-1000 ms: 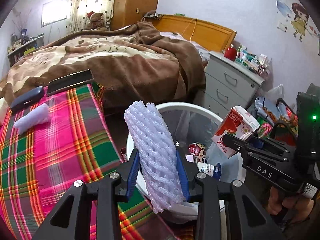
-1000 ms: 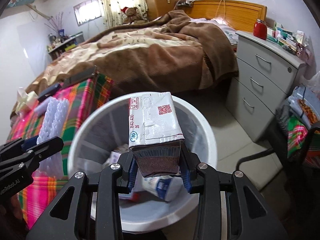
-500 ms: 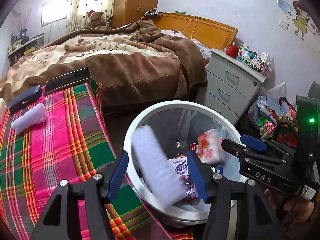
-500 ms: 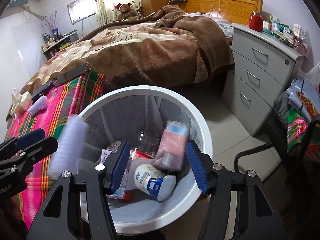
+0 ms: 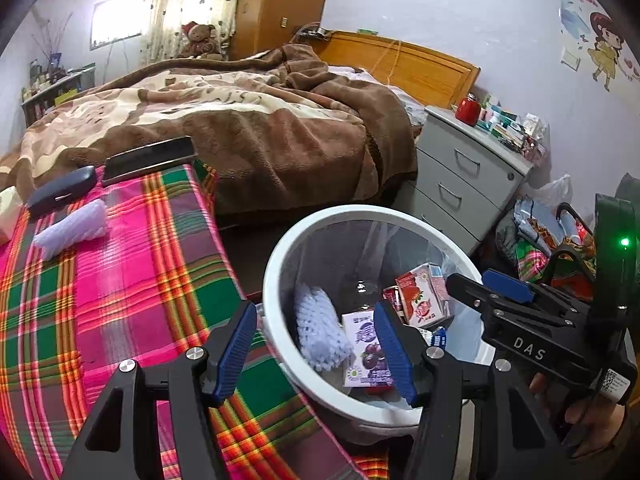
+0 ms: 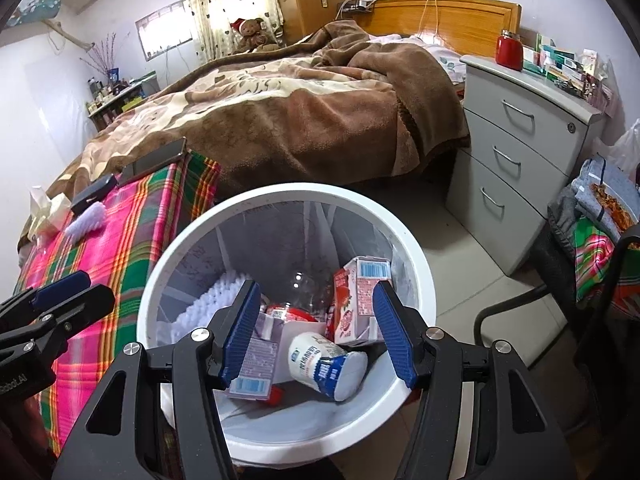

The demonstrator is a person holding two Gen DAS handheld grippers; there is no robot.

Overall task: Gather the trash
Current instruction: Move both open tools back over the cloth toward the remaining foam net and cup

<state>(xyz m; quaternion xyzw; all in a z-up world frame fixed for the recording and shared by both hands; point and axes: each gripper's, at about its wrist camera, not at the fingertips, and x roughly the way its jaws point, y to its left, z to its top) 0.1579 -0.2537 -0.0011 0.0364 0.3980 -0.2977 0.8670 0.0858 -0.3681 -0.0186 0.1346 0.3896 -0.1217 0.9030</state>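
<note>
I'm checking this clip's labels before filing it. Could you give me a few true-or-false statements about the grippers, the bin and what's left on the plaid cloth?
1. Both grippers are open and empty. True: left gripper, right gripper.
2. A foam net lies inside the white bin. True: foam net in the bin.
3. The strawberry carton is held by the right gripper. False: it rests in the bin.
4. The plaid cloth holds no foam. False: a second foam net lies there.
5. The bin is tipped over. False: it stands upright.
</note>
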